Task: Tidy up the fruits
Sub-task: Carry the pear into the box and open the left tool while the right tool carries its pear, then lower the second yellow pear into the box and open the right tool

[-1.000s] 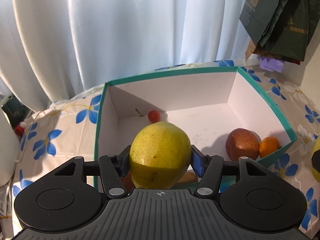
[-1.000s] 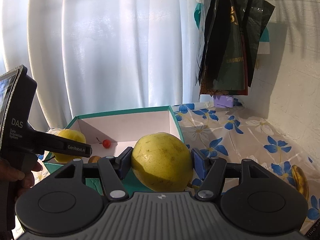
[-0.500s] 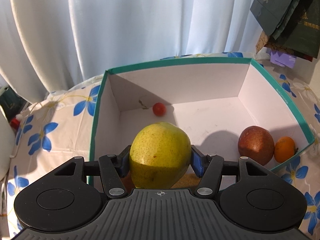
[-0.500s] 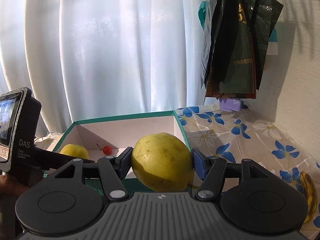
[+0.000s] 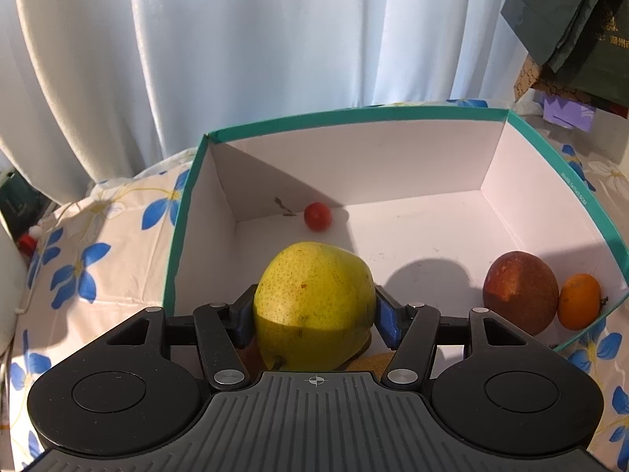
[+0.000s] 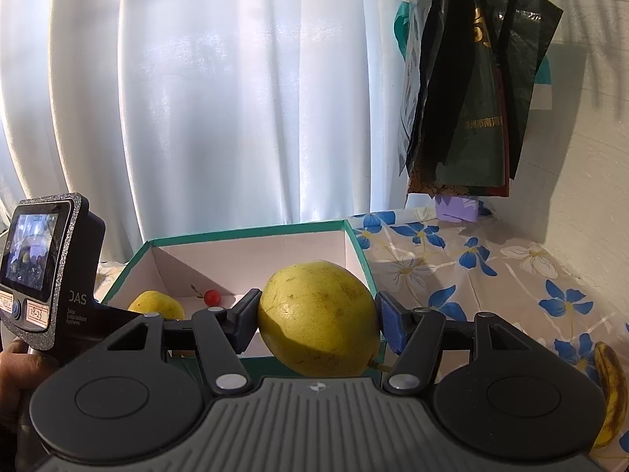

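Note:
My left gripper (image 5: pixel 314 316) is shut on a yellow pear (image 5: pixel 314 306), held over the near left part of a white box with a teal rim (image 5: pixel 354 114). On the box floor lie a cherry tomato (image 5: pixel 317 216), a red-brown apple (image 5: pixel 519 292) and a small orange (image 5: pixel 580 301). My right gripper (image 6: pixel 316 324) is shut on a second yellow pear (image 6: pixel 318 320), just outside the same box's (image 6: pixel 243 234) near right corner. From the right wrist view, the left gripper's body (image 6: pixel 47 271), held by a hand (image 6: pixel 17 369), shows with its pear (image 6: pixel 157 306) inside the box.
A floral tablecloth (image 6: pixel 471 275) covers the table. A banana (image 6: pixel 611 389) lies at the right edge. White curtains (image 5: pixel 236 59) hang behind the box, dark bags (image 6: pixel 471 78) hang on the right wall, and a purple item (image 6: pixel 458 208) sits under them.
The left gripper has moved forward and down with its pear, from above the near wall to inside the box. The right gripper has stayed put with its pear.

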{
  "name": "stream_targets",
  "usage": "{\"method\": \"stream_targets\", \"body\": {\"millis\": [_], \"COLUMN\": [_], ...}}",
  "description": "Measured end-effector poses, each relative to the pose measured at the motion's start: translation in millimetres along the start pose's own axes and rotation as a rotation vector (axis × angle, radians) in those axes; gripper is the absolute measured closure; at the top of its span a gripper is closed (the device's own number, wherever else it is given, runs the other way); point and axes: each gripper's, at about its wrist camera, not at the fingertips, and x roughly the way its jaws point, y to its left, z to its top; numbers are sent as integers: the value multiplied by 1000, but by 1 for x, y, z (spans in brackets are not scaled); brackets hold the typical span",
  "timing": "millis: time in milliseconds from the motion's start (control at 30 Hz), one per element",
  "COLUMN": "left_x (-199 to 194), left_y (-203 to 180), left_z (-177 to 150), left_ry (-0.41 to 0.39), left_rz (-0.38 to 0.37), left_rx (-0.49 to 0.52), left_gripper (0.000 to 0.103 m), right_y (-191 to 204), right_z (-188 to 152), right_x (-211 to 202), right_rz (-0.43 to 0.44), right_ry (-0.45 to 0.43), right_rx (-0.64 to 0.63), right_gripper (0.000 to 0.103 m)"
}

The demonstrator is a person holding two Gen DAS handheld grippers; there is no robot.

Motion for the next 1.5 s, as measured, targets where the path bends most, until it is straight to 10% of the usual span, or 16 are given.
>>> {"method": "stream_targets", "body": {"millis": [800,1500], "left_x": [-104,-100], "left_y": [63,67], "left_z": [-40,-55], "left_ry": [-124,-68], "left_rz": [-25,23], "left_rx": [-149,-165], "left_gripper": [15,15], "right_y": [0,31], "right_z": [2,-9], "right_x": [13,82], "right_rz": [-17,74], "right_ry": [-5,77], "right_rx": [-6,-57], "right_gripper": [41,41]}}
